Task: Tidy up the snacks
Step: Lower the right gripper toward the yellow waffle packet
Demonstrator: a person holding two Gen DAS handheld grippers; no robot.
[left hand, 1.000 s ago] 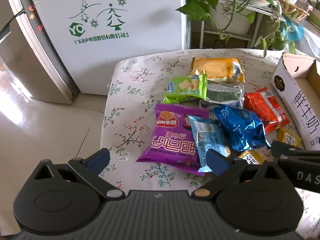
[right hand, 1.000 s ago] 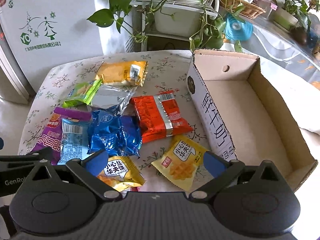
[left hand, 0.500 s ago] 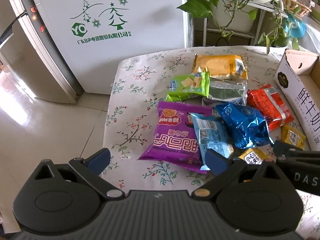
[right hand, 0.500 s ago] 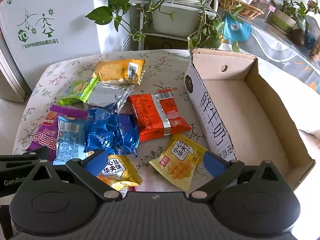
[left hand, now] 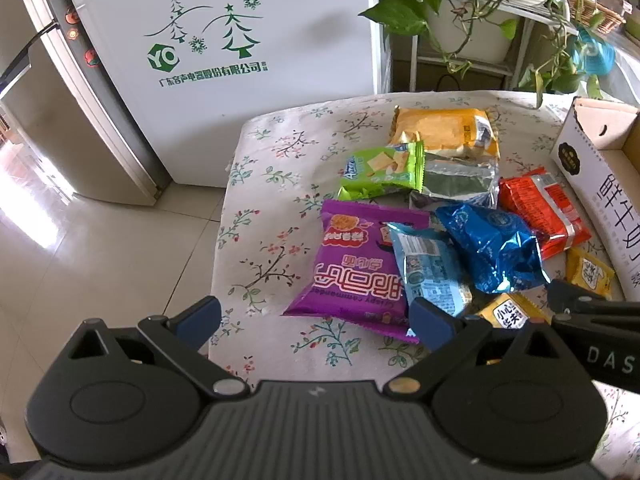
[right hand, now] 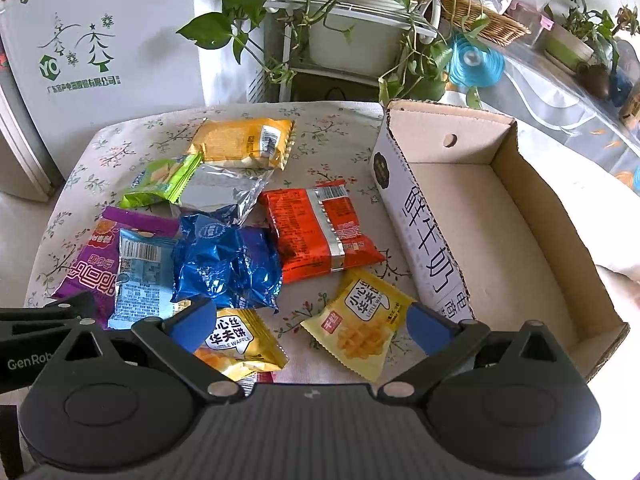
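Only the right wrist view shows the whole cardboard box (right hand: 488, 216), bare inside, on the right of the floral-clothed table (left hand: 280, 160); the left view adds the white fridge (left hand: 240, 40); the snack packets lie heaped left of the box, purple bag (left hand: 356, 264) nearest the left gripper (left hand: 316, 320), yellow waffle packet (right hand: 360, 320) before the right gripper (right hand: 308, 326); both grippers stand spread apart, holding nothing.

This is a home, a lived-in room with a tiled floor (left hand: 100, 248). A refrigerator (left hand: 224, 60) stands beside trailing houseplants (right hand: 320, 20) on a white stand, behind a table with a floral tablecloth (left hand: 280, 160).
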